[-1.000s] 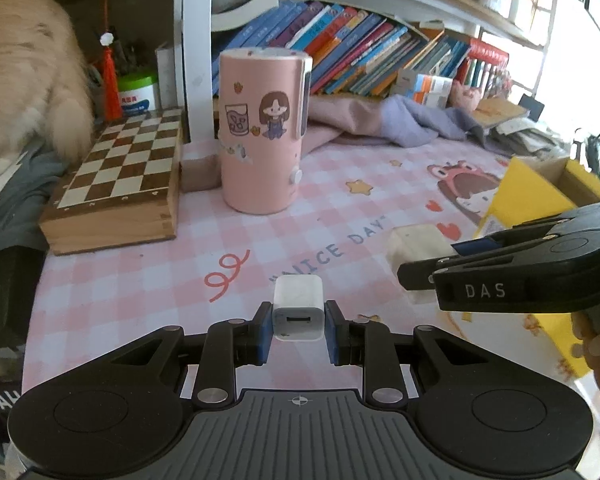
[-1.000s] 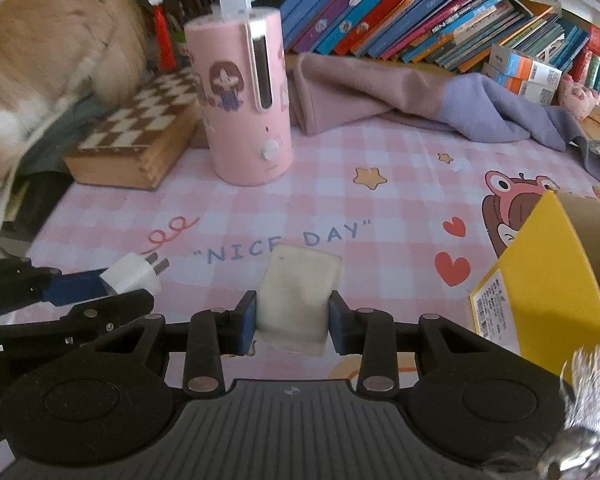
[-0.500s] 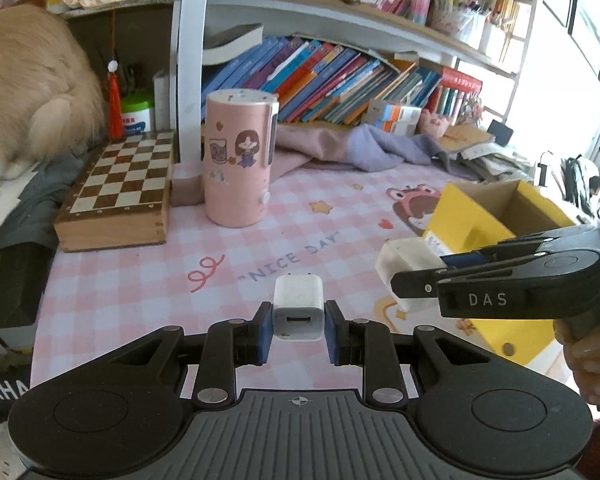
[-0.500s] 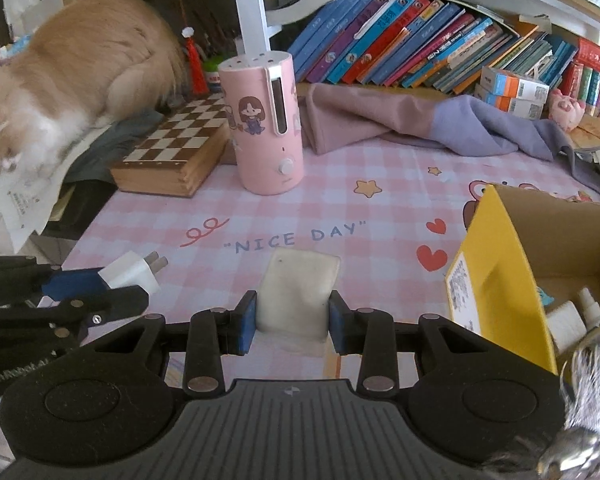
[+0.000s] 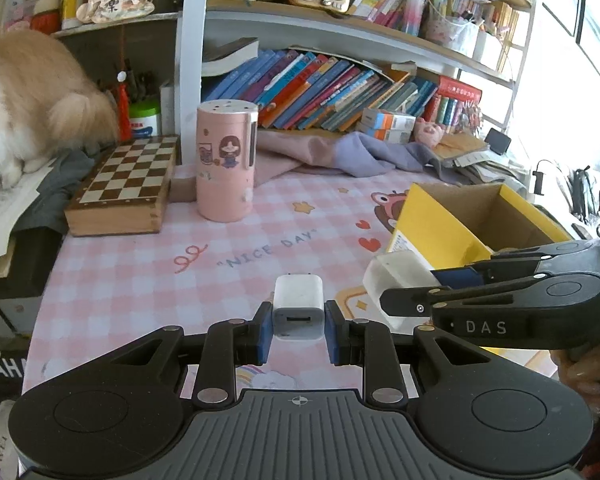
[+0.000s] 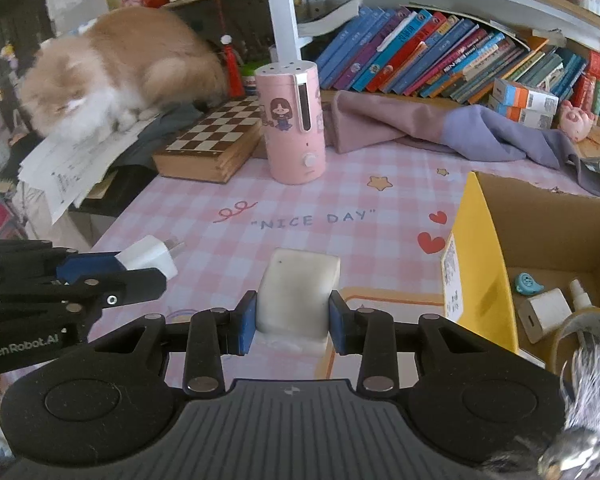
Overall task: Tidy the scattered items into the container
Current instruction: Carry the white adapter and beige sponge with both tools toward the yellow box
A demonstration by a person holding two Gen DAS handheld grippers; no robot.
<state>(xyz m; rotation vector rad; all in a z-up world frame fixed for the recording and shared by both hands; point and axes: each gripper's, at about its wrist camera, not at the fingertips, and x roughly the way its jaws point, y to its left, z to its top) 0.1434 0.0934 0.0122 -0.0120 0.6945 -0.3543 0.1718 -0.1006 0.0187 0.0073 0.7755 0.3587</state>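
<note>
My left gripper (image 5: 296, 330) is shut on a white USB charger plug (image 5: 299, 306), held above the pink checked table mat. The plug also shows in the right wrist view (image 6: 148, 256). My right gripper (image 6: 292, 326) is shut on a white rounded case (image 6: 298, 292), also seen in the left wrist view (image 5: 398, 280), to the right of the plug. The yellow cardboard box (image 6: 480, 264) stands open at the right, just beyond the case; it holds a white charger (image 6: 544, 314), a small blue item (image 6: 528, 283), a spray bottle (image 6: 580, 294) and a tape roll (image 6: 580, 332).
A pink cylinder humidifier (image 5: 226, 162) stands mid-table with a wooden chess box (image 5: 126, 192) to its left. A cat (image 6: 116, 68) lies on papers at the far left. Purple cloth (image 6: 460, 128) and books (image 5: 328, 92) line the back shelf.
Both grippers have lifted and pulled back from the table with their items, so more of the table and the open box interior now shows.
</note>
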